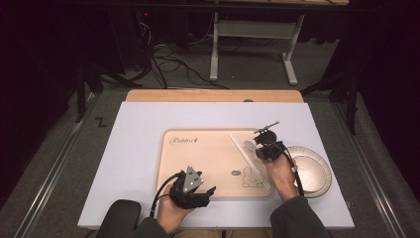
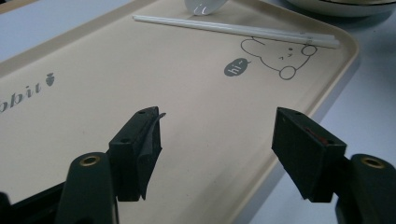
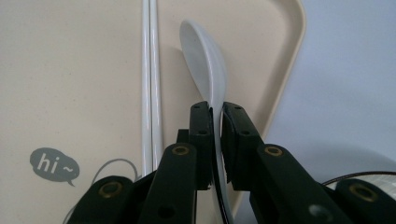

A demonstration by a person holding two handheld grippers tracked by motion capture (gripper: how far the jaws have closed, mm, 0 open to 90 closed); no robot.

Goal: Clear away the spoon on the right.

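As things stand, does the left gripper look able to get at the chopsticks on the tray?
Probably yes. The left gripper sits open at the tray's near edge, and bare tray lies between it and the chopsticks. The right gripper, shut on the spoon, hovers beside their far end and might crowd it.

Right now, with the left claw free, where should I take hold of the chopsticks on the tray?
Grip the chopsticks near their middle, coming straight down from above with the left claw, jaws set across their length. They lie flat, side by side, on the tray, so a pinch across probably catches both. The spoon in the right claw lies beside their far end.
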